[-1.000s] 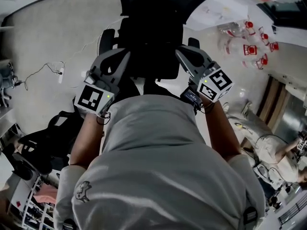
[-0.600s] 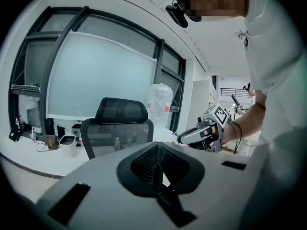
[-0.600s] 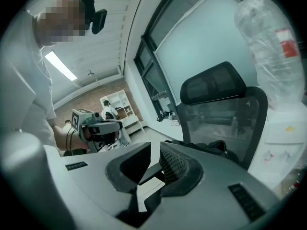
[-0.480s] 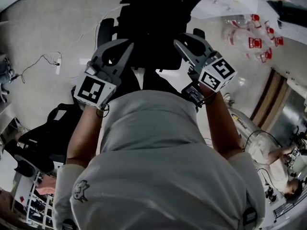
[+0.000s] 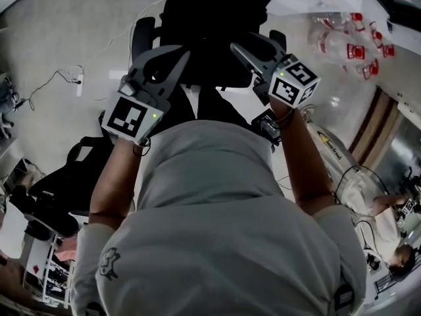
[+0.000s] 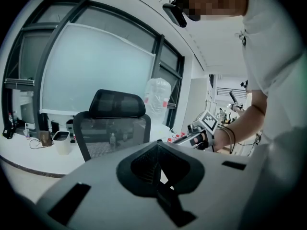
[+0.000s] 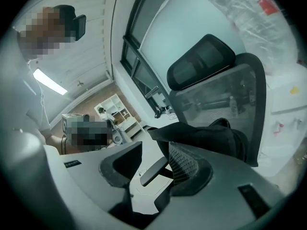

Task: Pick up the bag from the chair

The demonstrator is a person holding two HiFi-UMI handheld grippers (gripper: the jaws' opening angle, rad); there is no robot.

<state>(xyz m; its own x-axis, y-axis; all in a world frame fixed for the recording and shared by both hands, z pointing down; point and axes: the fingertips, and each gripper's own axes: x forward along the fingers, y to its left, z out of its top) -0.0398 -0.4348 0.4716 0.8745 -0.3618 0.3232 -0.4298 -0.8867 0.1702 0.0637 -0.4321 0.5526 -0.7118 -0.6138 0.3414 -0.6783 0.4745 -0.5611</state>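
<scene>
Black bag (image 7: 211,137), slumped on chair (image 7: 213,98) seat

Nothing really readable here. Cubes on the left gripper (image 5: 177,51) and right gripper (image 5: 242,42) just show black-and-white square codes, no letters. Red bottle labels (image 5: 360,49) and the print on the pale drum (image 5: 332,153) are too blurry.

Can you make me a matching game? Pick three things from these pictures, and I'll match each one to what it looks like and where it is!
Things:
1. bag
2. power strip
3. bottles

Clues:
A. clear, with red parts
B. black, lying on the chair
C. white, down on the floor

Right pairs: 1-B, 2-C, 3-A
</scene>
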